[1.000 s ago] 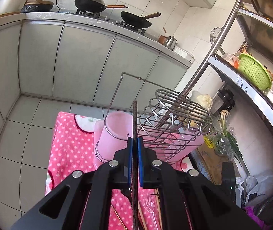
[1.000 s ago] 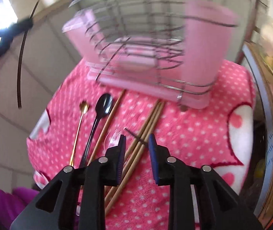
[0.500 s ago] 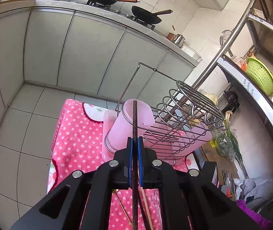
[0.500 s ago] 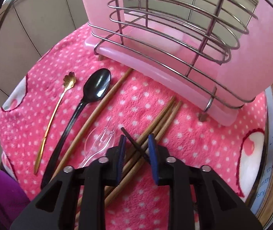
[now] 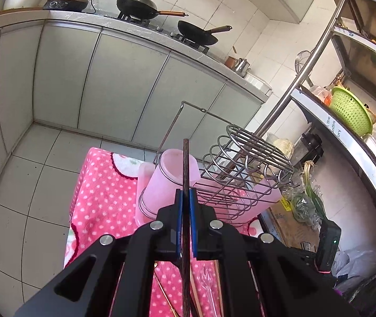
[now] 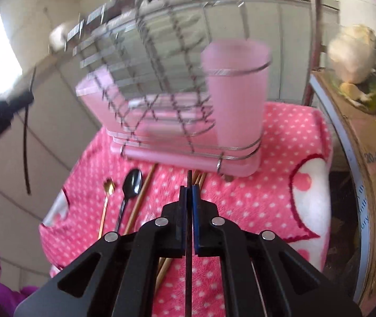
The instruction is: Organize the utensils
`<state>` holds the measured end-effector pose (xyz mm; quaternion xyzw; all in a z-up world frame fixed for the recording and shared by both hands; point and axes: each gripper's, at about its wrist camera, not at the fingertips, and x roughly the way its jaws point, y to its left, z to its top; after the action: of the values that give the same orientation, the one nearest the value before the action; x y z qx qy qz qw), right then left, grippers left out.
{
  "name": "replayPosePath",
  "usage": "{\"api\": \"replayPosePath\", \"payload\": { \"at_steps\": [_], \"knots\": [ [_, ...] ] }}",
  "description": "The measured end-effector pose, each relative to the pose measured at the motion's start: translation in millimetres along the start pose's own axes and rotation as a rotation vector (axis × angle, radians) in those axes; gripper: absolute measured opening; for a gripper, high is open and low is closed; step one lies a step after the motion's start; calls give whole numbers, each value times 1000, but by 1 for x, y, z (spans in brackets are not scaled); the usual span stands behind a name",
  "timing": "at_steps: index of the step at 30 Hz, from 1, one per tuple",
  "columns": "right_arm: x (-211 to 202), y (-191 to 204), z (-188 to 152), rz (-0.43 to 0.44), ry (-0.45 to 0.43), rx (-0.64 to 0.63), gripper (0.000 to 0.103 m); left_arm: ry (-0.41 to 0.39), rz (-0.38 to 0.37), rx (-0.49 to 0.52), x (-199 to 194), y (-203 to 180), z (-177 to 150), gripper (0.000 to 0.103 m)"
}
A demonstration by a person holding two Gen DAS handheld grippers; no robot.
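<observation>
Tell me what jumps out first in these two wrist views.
Each gripper is shut on a dark chopstick: the left gripper holds its dark chopstick toward the pink cup; the right gripper pinches another chopstick. Behind stands the wire utensil rack on the pink polka-dot cloth, beside a black spoon.

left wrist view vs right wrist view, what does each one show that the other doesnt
Only the left wrist view: two black pans on the stove and a green plastic basket.

Only the right wrist view: a black spoon and a slim gold spoon on the cloth.

Both: the wire rack with pink plastic cups, the pink dotted cloth, each gripper clamping a dark chopstick.
</observation>
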<state>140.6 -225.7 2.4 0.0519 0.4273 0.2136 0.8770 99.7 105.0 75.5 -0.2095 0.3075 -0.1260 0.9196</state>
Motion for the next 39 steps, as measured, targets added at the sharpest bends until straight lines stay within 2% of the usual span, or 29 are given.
{"api": "replayPosePath", "payload": {
  "at_steps": [8, 14, 21, 23, 28, 33, 39],
  "knots": [
    [-68, -14, 26, 69, -223, 119, 4, -55, -9, 7, -7, -11, 12, 4],
    [-117, -15, 79, 69, -433, 121, 4, -113, -11, 19, -2, -24, 37, 4],
    [-126, -17, 142, 63, -625, 112, 4, -232, 7, 57, 9, -40, 83, 4],
    [-121, -17, 158, 35, -663, 99, 4, -260, 19, 74, 17, -42, 93, 4],
    [-98, -16, 176, -47, -709, 49, 4, -307, 72, 124, 51, -41, 103, 4],
    [-72, -23, 175, -107, -712, 27, 4, -338, 109, 136, 86, -26, 91, 4],
    [-37, -40, 151, -77, -601, 88, 4, -270, 121, 155, 106, -14, 66, 5]
  ]
}}
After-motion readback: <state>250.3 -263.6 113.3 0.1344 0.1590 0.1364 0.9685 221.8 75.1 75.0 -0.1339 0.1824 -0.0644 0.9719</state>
